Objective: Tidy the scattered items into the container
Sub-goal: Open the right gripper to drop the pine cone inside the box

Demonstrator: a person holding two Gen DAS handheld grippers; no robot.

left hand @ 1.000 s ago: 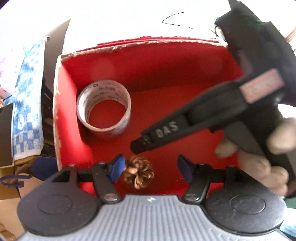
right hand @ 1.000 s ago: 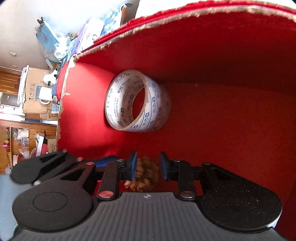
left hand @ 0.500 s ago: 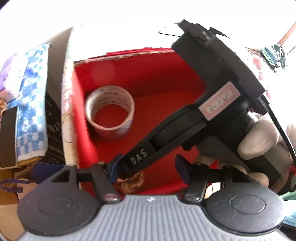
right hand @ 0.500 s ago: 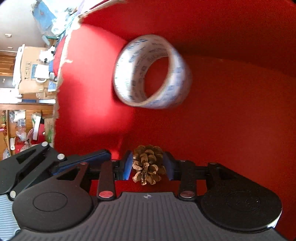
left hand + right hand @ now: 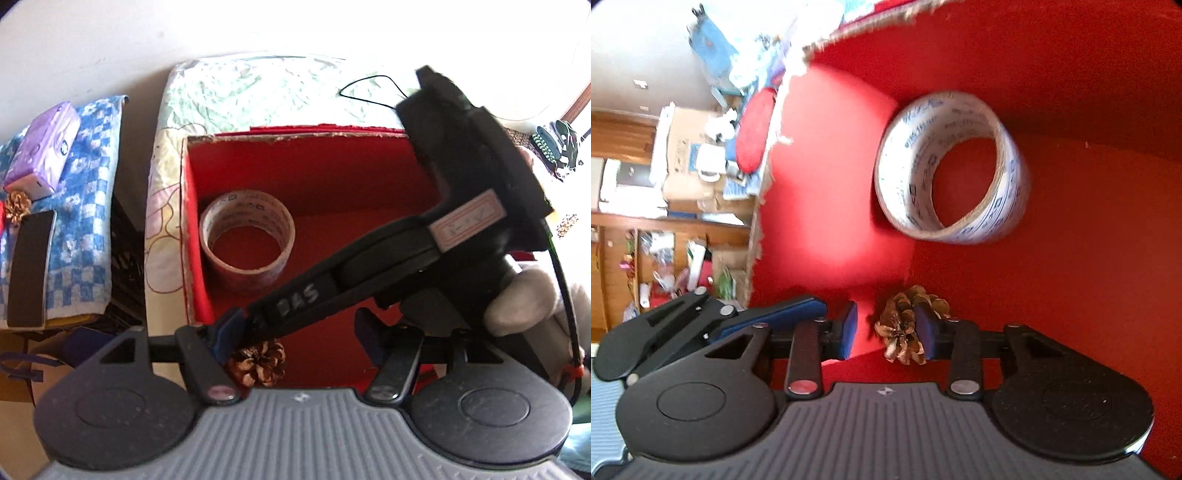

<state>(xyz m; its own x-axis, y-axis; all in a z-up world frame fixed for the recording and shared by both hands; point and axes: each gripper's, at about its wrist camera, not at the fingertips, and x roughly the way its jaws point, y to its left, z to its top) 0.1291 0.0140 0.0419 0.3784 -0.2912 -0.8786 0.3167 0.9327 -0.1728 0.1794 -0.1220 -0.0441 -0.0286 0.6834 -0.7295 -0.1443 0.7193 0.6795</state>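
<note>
Hiding behind the right gripper (image 5: 258,328): pine cone (image 5: 258,363).

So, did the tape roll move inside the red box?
No. The tape roll still sits by the red box left wall, just like before.

"DAS" on right gripper (image 5: 295,334) finger, tape roll (image 5: 246,239) print illegible

The container (image 5: 314,184) is showing matt red lining over raw cardboard, frayed rough along its rim. The tape roll (image 5: 945,166) is looking glossy, printed plastic film (its core seems to be brown card). The pine cone (image 5: 908,325) is looking scaly and woody. At far left, a checked cloth (image 5: 85,206) is showing soft woven texture.
</note>
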